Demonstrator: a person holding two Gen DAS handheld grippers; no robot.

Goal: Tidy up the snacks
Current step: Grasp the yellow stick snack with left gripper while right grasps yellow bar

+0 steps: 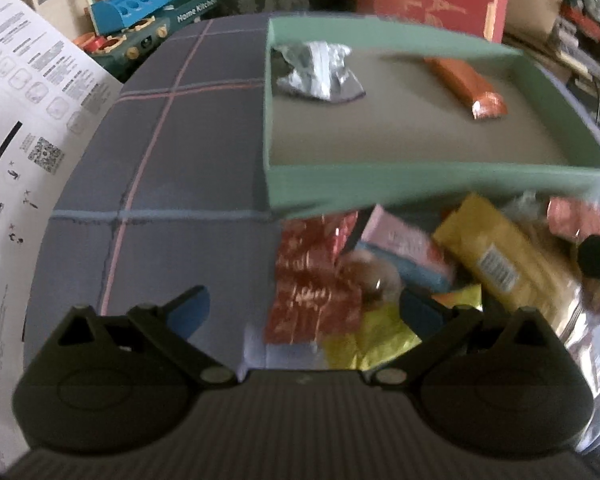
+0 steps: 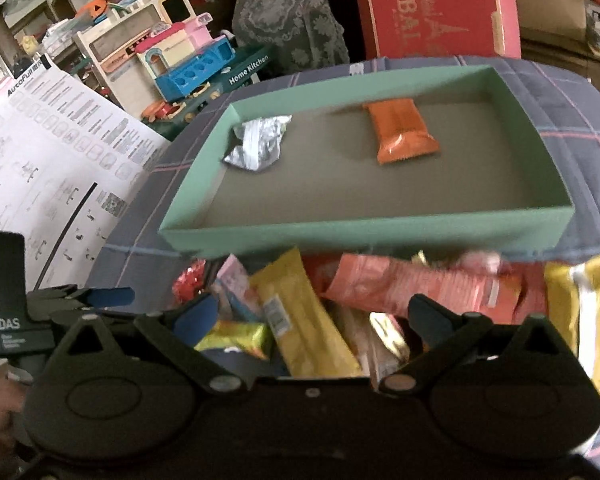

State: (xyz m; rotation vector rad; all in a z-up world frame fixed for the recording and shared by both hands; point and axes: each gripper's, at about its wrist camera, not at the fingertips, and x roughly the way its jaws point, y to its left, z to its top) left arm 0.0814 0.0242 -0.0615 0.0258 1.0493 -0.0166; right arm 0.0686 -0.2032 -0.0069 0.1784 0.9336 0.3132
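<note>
2 snacks, a silver wrapper and orange packet, lie in the green box; both tools gape empty.

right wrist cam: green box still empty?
No. The green box already holds two snacks: a crumpled silver wrapper near its far left corner and an orange packet farther right.

Snack pile just ahead of the right gripper is motion-blurred, labels unreadable, near end hidden behind its body.
</note>
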